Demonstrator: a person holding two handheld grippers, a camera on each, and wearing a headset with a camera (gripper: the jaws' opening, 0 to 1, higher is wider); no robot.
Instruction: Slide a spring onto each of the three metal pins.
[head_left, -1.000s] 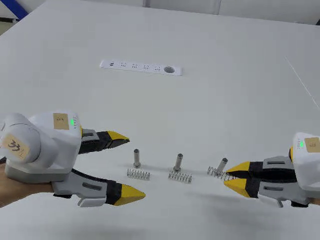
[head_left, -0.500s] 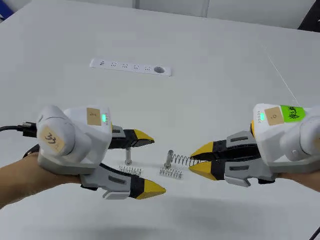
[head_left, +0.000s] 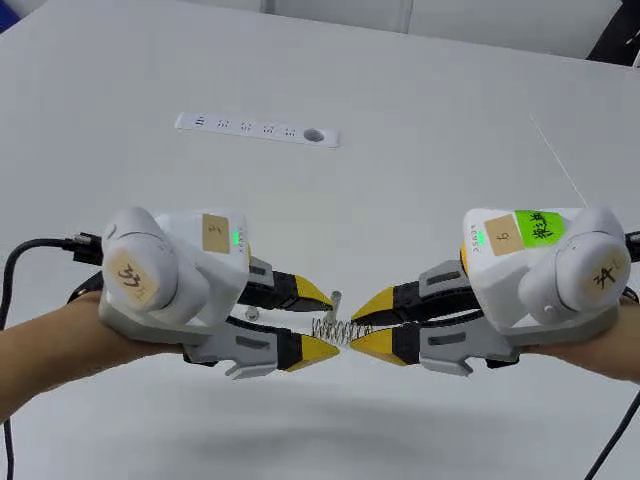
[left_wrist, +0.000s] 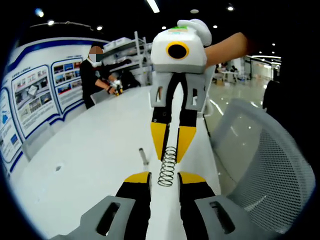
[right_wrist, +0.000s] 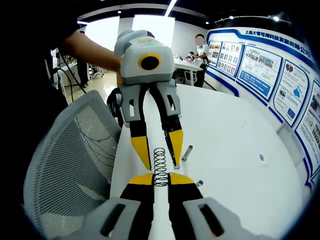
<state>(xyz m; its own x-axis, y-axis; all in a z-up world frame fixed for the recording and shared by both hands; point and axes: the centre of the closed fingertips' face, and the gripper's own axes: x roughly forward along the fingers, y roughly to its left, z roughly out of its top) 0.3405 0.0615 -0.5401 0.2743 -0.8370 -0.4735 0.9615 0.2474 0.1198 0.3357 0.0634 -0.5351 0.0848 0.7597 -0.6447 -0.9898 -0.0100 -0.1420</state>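
A coiled spring (head_left: 330, 328) hangs level above the white table, and my right gripper (head_left: 352, 332) is shut on its right end. My left gripper (head_left: 322, 325) faces it from the left, jaws open, and the spring's free end reaches in between them. In the left gripper view the spring (left_wrist: 167, 166) runs from my left gripper (left_wrist: 165, 176) up to the other gripper's yellow tips. In the right gripper view my right gripper (right_wrist: 160, 179) pinches the spring (right_wrist: 160, 167). Two upright metal pins (head_left: 336, 298) (head_left: 252, 314) peek out behind the jaws; the table under the grippers is hidden.
A white power strip (head_left: 258, 131) lies farther back on the table (head_left: 420, 180). A black cable (head_left: 20, 265) trails from the left gripper. A mesh chair (left_wrist: 270, 165) stands at the table's edge. People stand in the background.
My right gripper closed on the spring by the rightmost pin, lifted it and carried it left. The left gripper moved right to meet it. The head camera shifted too.
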